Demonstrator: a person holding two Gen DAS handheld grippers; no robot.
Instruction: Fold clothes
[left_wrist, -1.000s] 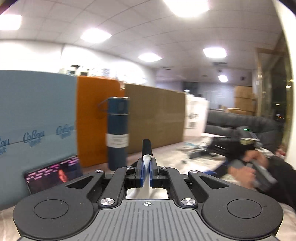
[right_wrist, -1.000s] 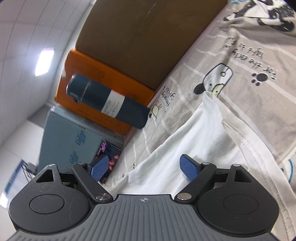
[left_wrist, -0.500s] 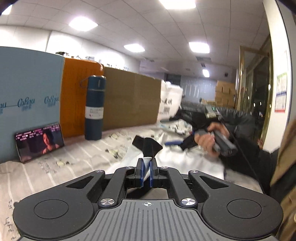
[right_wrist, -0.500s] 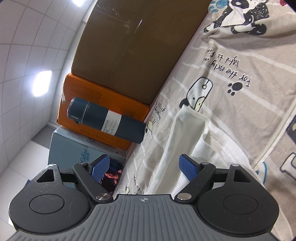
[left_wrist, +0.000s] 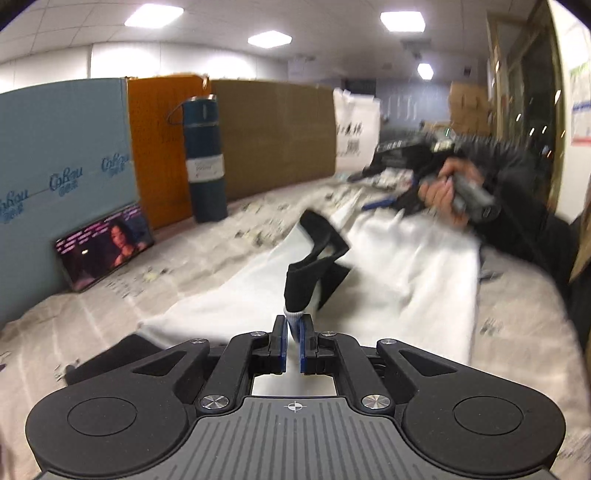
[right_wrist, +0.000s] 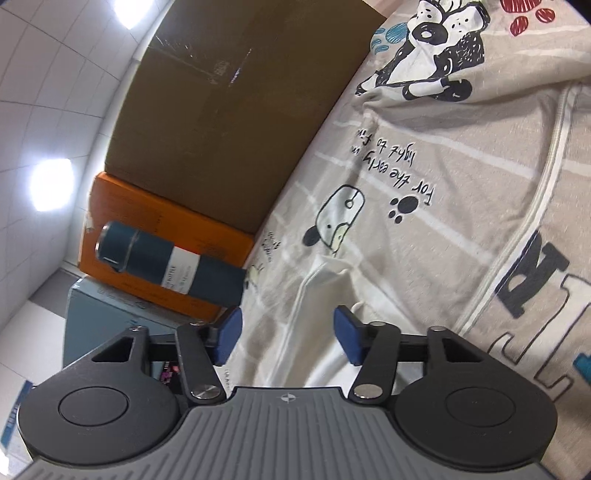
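Left tool (left_wrist: 293, 345) clamped on garment (left_wrist: 406, 266) edge; white cloth stretches ahead toward right tool (right_wrist: 287, 334), spread wide, empty, over far end.

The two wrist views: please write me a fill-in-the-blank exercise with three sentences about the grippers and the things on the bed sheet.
1. The left gripper is ____ on a fold of the white garment that has a black collar.
2. The right gripper is ____, with the white cloth between its blue pads but not pinched.
3. The dark blue bottle stands in front of the ____ board.

Missing words: shut; open; orange
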